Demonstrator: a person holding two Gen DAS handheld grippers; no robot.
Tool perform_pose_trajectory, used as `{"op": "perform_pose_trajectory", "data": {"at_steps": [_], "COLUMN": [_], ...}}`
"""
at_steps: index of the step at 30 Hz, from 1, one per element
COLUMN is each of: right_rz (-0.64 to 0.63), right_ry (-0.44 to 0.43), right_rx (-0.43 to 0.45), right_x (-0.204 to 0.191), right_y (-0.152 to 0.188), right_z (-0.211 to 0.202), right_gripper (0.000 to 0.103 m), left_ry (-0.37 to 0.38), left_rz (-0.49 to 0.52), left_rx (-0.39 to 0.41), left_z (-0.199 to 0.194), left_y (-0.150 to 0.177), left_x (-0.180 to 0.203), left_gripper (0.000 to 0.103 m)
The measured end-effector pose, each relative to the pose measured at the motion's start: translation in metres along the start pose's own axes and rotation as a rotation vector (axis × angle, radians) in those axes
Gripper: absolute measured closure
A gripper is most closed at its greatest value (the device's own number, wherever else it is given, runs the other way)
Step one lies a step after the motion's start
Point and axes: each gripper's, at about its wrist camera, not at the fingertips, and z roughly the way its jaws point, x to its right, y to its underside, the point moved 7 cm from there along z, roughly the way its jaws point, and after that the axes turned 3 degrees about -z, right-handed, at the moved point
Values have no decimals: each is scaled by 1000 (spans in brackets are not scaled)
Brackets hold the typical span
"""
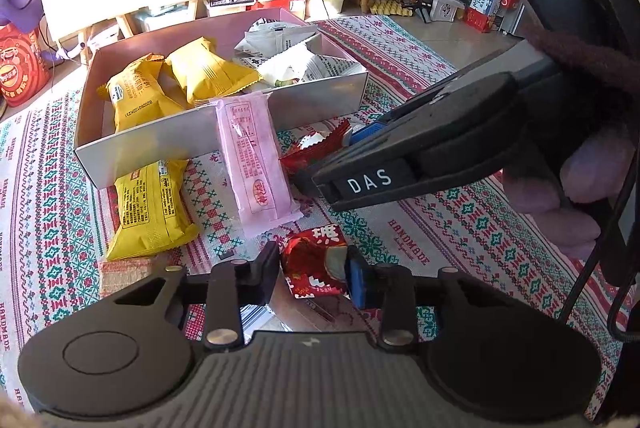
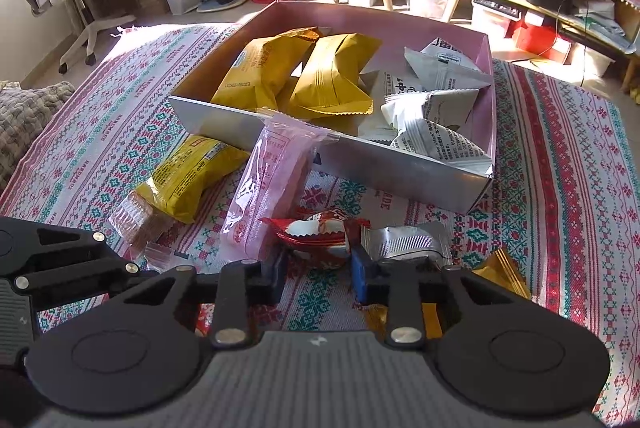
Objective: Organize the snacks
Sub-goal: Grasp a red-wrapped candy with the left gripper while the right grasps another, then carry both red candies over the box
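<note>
Left gripper [image 1: 314, 274]: fingers astride a red foil snack packet [image 1: 310, 266] on the patterned tablecloth [image 1: 440, 224]; whether they press it or only flank it, I cannot tell.
Right gripper [image 2: 318, 270]: fingers set either side of a red-and-white wrapped candy [image 2: 316, 230]; contact cannot be told from these views.
Cardboard box [image 2: 400, 168]: far of both grippers, holding yellow snack packs [image 2: 332, 80] on its left side and white triangular packets [image 2: 432, 108] on its right.
Pink wafer bar [image 2: 268, 184]: leaning against the box's near wall, its top end at the rim.
Loose yellow pack [image 2: 188, 176]: on the cloth, left of the pink bar.
Silver packet [image 2: 408, 240]: just right of the candy.
Gold wrapper [image 2: 502, 274]: near right, on the cloth.
</note>
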Motion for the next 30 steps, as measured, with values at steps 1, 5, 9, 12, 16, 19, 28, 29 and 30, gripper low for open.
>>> {"op": "perform_pose_trajectory", "data": {"at_steps": [1,5,9,12,16,19,28,29,30], "right_rz": [2,18,33,43,56,70,166,177,186], "right_ry": [-3,-16,-24,-35,-56,-66,-84,-85,-83], "right_rx": [0,10,23,35,66,93,177,184,188], "right_x": [0,4,7,8,10,12,32,35,38], "right_y": [0,-2,-4,-6,-11,-17,-41,-42,-44], "right_z": [-1,-5,-9,-14,-25,-32,-40,-38,-37], "right_gripper": [74,74,74,74,74,74,74,74,74], "left_ry": [1,-3,4,10,16,11,-34,-40,-44], "left_rz": [-4,-24,-52,-65,-74,-89,-182,-189,-197], "left_rx": [-2,-4,2,17,46,73,148,158,165], "left_z": [-1,-4,-8,-13,-22,-28,-34,-33,-33], "left_y": [0,-3,-5,-8,-17,-25,-56,-60,-65], "left_x": [-1,-6,-11,-12,-14,-19,-47,-49,-53], "left_gripper": [62,62,62,63,63,63,63,63,63]}}
